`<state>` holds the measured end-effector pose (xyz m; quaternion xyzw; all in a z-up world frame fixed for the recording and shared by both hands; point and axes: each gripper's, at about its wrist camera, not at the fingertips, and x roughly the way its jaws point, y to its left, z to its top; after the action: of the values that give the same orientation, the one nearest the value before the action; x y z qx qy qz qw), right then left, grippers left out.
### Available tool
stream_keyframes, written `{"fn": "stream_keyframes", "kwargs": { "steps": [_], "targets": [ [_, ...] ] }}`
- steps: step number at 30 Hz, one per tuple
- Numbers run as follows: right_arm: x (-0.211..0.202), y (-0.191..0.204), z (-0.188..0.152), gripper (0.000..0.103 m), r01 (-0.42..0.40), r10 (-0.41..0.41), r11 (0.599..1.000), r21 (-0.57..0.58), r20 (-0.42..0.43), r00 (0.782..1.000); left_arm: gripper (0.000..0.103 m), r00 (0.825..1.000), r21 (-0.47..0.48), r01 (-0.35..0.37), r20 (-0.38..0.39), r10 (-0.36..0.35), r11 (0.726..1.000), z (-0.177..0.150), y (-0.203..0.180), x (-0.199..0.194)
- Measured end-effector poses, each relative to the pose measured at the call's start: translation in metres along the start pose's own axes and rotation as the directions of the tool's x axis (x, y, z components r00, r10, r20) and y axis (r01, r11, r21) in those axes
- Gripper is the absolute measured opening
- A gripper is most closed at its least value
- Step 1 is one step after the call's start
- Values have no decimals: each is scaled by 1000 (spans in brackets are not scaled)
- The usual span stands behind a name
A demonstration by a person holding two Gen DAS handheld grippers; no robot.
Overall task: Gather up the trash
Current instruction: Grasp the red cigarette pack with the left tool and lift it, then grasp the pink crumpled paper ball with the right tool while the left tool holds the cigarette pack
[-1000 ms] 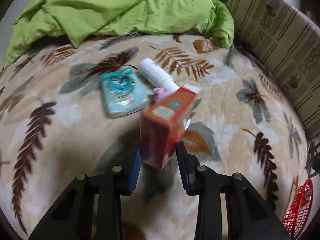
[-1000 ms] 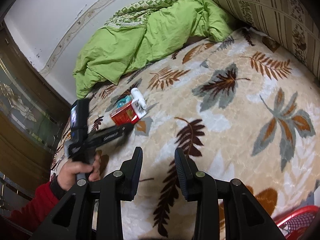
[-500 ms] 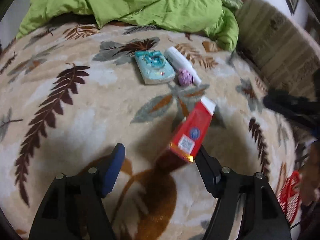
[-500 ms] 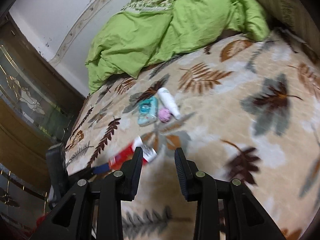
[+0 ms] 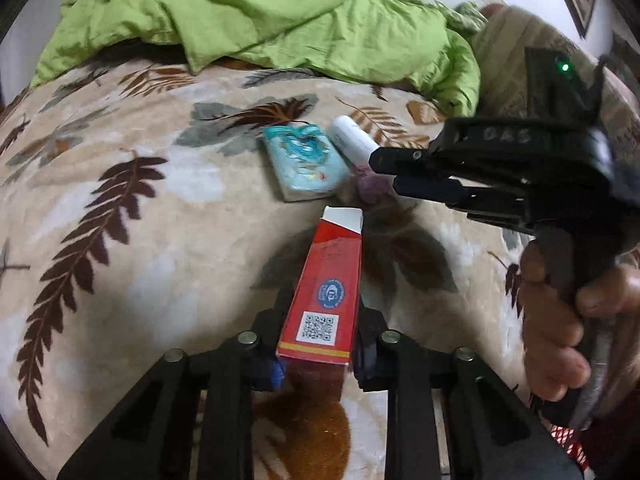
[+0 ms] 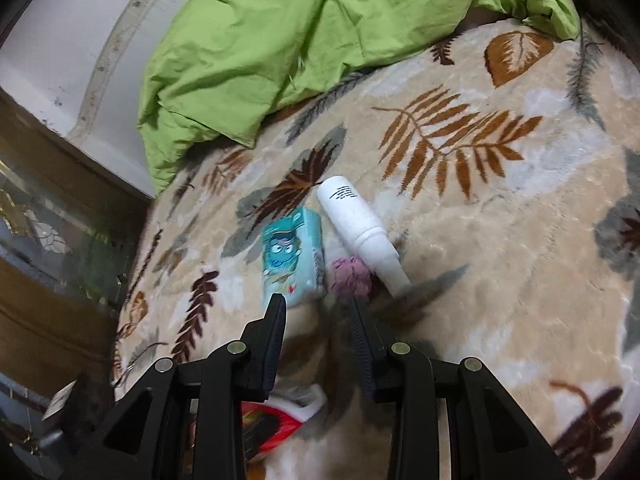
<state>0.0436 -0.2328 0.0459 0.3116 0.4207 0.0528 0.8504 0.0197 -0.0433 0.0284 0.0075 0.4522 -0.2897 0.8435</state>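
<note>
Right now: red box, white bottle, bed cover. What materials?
Red box: looks like glossy printed cardboard, with crisp folded edges and a white end flap. White bottle: probably smooth, matte plastic, moulded with a narrow neck. Bed cover: plush fleece-like fabric with a fuzzy nap and a printed leaf pattern.

The white bottle's (image 5: 354,140) neck is hidden behind the right gripper (image 5: 384,172); the red box (image 6: 276,426) is largely masked by the fingers (image 6: 272,344).

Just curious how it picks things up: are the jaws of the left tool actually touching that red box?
Touching. In the left wrist view the left gripper has a jaw against each side of the red box.
</note>
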Motion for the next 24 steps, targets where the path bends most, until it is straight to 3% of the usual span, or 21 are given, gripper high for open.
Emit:
{"fn": "stream_keyframes", "kwargs": {
  "steps": [9, 11, 12, 17, 24],
  "targets": [
    [31, 4, 6, 34, 165, -166, 983, -74, -5, 986, 23, 999, -14, -31, 13, 32, 999, -1, 5, -3],
    [33, 1, 5, 33, 169, -169, 982, -82, 2, 986, 23, 999, -12, -38, 16, 38, 999, -1, 4, -3],
    [34, 0, 5, 26, 178, -178, 980, -90, 5, 984, 23, 999, -13, -37, 18, 37, 999, -1, 4, -3],
    [21, 0, -2, 25, 147, -145, 983, -108, 24, 989, 20, 998, 6, -51, 34, 51, 999, -1, 2, -6],
    [-38, 23, -56, 25, 166, -144, 967, -196, 120, 982, 20, 991, 4, -105, 88, 104, 994, -7, 1, -24]
  ]
}}
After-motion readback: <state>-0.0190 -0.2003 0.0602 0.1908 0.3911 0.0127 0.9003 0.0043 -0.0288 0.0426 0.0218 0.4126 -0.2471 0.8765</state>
